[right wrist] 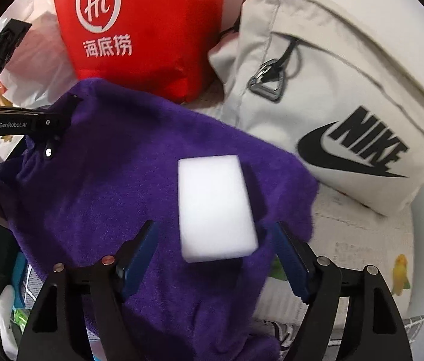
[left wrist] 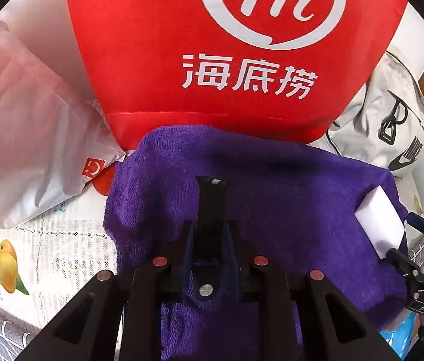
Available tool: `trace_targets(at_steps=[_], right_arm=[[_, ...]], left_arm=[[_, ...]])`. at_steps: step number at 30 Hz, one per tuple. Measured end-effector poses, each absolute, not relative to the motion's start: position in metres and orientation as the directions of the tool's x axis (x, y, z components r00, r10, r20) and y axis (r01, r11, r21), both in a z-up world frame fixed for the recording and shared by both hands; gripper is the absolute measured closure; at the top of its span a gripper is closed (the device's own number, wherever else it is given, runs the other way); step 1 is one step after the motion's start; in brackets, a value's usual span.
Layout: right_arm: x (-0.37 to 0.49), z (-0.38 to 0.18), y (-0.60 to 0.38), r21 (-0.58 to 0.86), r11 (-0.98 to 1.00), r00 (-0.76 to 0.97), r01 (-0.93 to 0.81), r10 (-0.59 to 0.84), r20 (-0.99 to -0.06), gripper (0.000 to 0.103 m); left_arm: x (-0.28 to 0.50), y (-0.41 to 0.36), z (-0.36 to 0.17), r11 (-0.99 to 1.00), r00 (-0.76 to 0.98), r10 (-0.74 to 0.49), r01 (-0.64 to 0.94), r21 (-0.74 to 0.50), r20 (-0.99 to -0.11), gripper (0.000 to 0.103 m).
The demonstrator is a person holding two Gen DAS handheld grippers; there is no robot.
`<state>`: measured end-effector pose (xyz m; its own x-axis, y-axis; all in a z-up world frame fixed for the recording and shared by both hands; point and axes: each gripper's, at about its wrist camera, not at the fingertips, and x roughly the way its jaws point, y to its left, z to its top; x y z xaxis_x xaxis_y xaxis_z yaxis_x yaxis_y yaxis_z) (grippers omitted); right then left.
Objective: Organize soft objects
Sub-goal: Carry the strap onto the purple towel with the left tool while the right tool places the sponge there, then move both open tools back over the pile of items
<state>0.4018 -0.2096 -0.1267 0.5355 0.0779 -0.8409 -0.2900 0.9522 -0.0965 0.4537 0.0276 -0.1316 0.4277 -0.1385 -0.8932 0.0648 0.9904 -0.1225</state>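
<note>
A purple towel [left wrist: 272, 186] hangs draped in front of the bags, with my left gripper [left wrist: 212, 186] shut on a fold of it near its snap tab [left wrist: 205, 290]. In the right wrist view the left gripper [right wrist: 67, 111] pinches the purple towel [right wrist: 115, 186] at its upper left edge. A white sponge block [right wrist: 215, 207] lies on the towel. My right gripper [right wrist: 212, 228] stands open around the sponge's near end, with a gap on each side of it. In the left wrist view the sponge [left wrist: 380, 225] sits at the towel's right edge, by the right gripper [left wrist: 403, 236].
A red bag with a white "Hi" logo [left wrist: 212, 60] stands right behind the towel. A pale Nike backpack [right wrist: 347, 105] lies at the right, and a white plastic bag [left wrist: 25, 138] at the left. A fruit-print cloth [left wrist: 46, 255] covers the surface underneath.
</note>
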Motion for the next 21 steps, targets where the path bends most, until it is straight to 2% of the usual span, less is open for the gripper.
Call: trace_targets(at_steps=[2,9,12,16,21], right_arm=[[0.398,-0.122,-0.211,-0.080,0.956,0.542,-0.281,0.090,-0.835,0.026],[0.383,-0.111,-0.226,0.015,0.967,0.505,-0.255,0.147,-0.851,0.028],[0.371,-0.108,-0.230,0.019,0.972,0.514,-0.235,0.140,-0.846,0.028],[0.345,-0.093,-0.240,0.040,0.976,0.537,-0.214,0.152,-0.830,0.028],[0.313,-0.080,-0.239,0.004,0.984,0.557,-0.177,0.104,-0.824,0.027]], left_arm=[[0.455,0.028,-0.131,0.990,0.430,-0.143,0.067,-0.126,-0.892,0.080],[0.441,0.030,-0.116,0.993,0.451,-0.114,0.049,-0.103,-0.885,0.054],[0.422,0.026,-0.104,0.996,0.470,-0.090,0.053,-0.074,-0.878,0.052],[0.394,0.021,-0.087,0.997,0.495,-0.069,0.056,-0.047,-0.866,0.040],[0.343,0.011,-0.064,0.998,0.528,-0.040,0.056,-0.013,-0.848,0.037]])
